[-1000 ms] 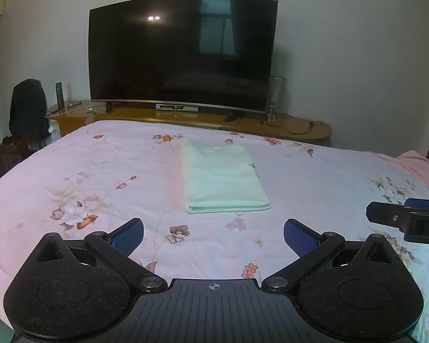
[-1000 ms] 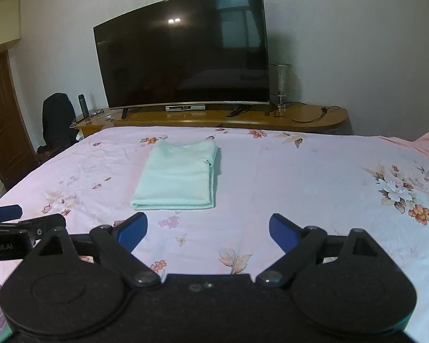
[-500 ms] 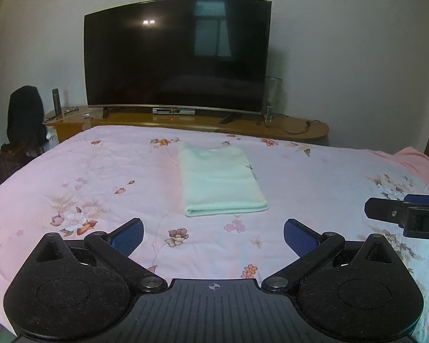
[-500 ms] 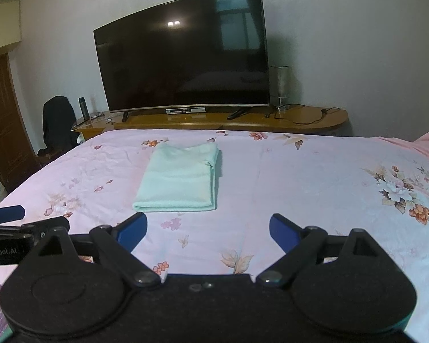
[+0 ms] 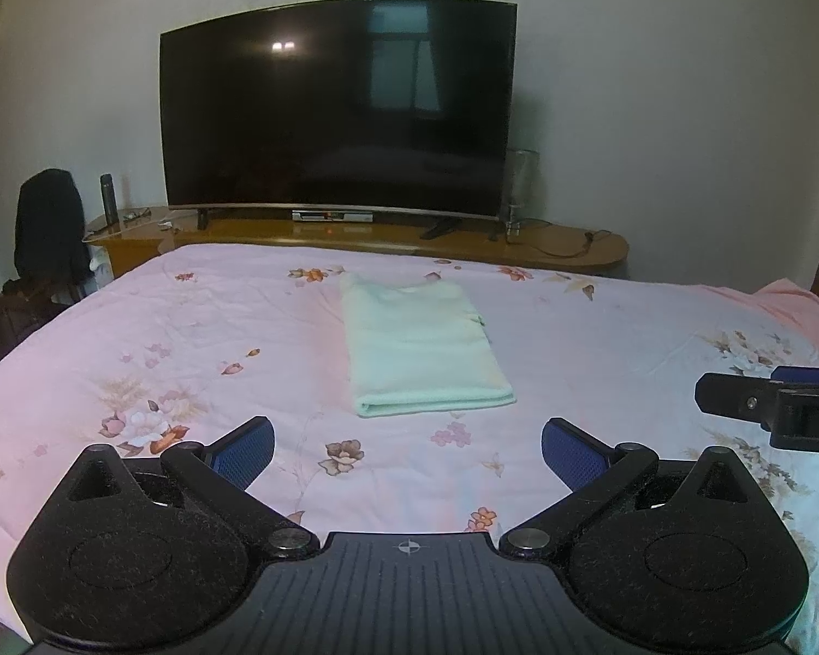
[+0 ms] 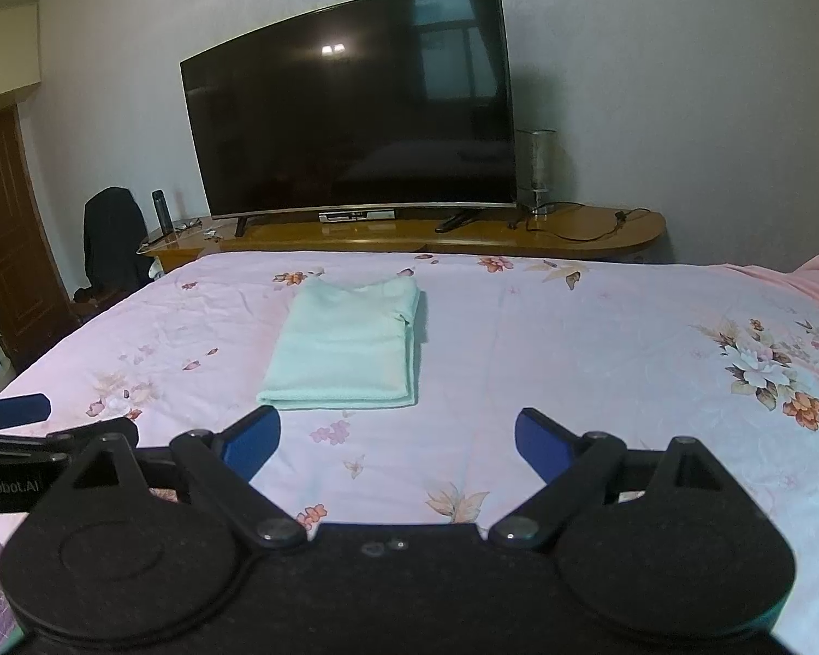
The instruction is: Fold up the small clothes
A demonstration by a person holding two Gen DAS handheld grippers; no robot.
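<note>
Both tongs — left (image 5: 408, 450), right (image 6: 397, 439) — gape wide, empty, before a soft mint-green folded garment (image 5: 417, 352).

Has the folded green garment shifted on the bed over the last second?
No. The folded green garment lies at the same spot on the pink floral bedspread, its near edge just above the same small pink flower print.

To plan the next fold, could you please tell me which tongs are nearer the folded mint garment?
Left, marginally. The left tongs face the folded mint garment almost head-on; the right tongs sit off its right side.
</note>
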